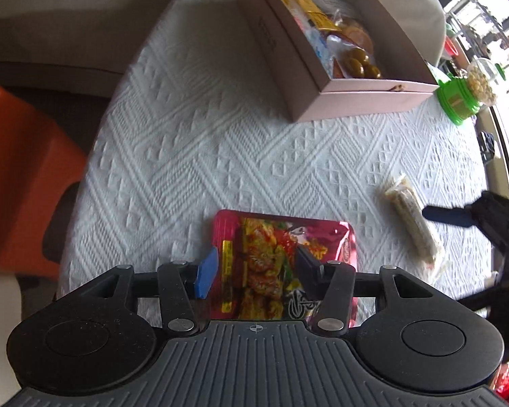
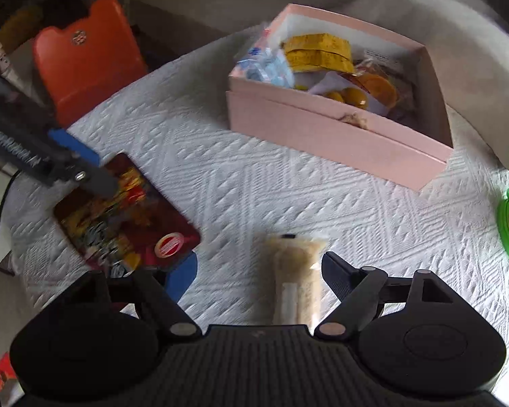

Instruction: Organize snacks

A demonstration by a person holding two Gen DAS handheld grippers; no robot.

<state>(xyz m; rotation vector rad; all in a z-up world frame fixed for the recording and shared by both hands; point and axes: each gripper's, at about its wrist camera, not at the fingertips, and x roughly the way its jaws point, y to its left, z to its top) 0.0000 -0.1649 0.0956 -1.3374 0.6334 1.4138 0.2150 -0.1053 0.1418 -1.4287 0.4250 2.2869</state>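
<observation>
— Two snacks lie loose on the worktop [image 1: 193, 142] from where I sit: a red noodle packet [image 1: 281, 261] and a pale wrapped bar [image 2: 297, 281].

— Where are your jaws?

— My left gripper [image 1: 254, 271] points steeply down over the red packet. One blue pad [image 1: 206, 273] stands at the packet's edge and the other finger is over its printed face, so the jaws straddle it, parted. I can't see them pressing on it; the packet lies flat on the white cloth.

— And the right?

— My right gripper [image 2: 258, 274] hangs above the pale bar with its jaws spread wide, one on either side and clear of the wrapper.

— The box?

— The pink box [image 2: 339, 135] sits farther back on the worktop, open, with yellow, blue and orange packets inside. A green-lidded jar [image 1: 471, 91] stands just beside its corner.
</observation>
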